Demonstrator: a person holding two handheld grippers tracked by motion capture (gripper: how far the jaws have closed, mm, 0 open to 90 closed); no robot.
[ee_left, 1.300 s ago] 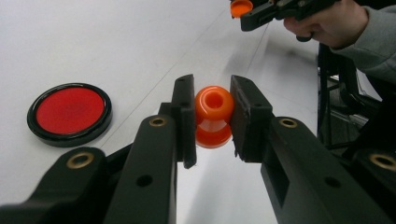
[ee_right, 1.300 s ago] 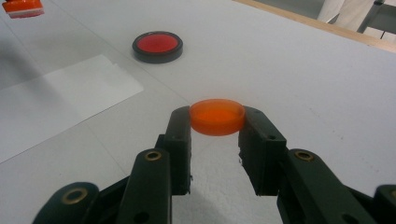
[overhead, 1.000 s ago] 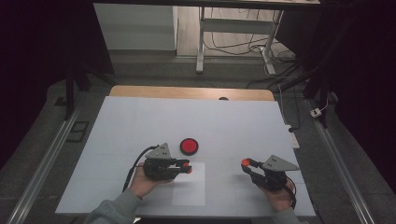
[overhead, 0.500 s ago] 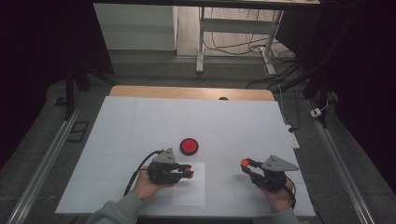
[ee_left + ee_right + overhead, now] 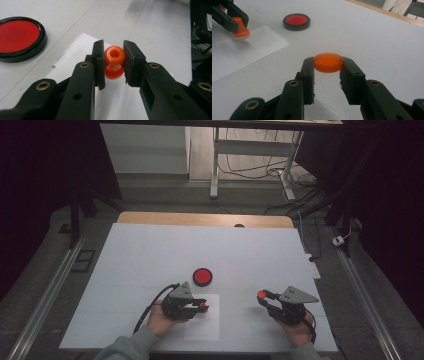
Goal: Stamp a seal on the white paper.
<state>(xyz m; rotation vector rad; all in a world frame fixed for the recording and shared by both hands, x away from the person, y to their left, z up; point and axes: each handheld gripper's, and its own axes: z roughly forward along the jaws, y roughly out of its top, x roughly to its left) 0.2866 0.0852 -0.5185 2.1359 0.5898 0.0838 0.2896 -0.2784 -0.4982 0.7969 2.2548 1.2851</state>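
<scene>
Orange stamp and orange cap are seen; red pad is black-rimmed; paper sheet white.

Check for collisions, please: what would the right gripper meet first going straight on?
Likely just bare white tabletop; the round black-rimmed red ink pad sits farther off, slightly left of its line.

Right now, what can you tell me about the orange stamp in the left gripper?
The orange stamp looks like glossy plastic: a rounded knob with a hole in its top, a narrow waist and a flared base. The left gripper clamps it at the knob, one black jaw on each side. It stands roughly upright, base down, over the white sheet of paper. Whether the base touches the paper is unclear.
</scene>
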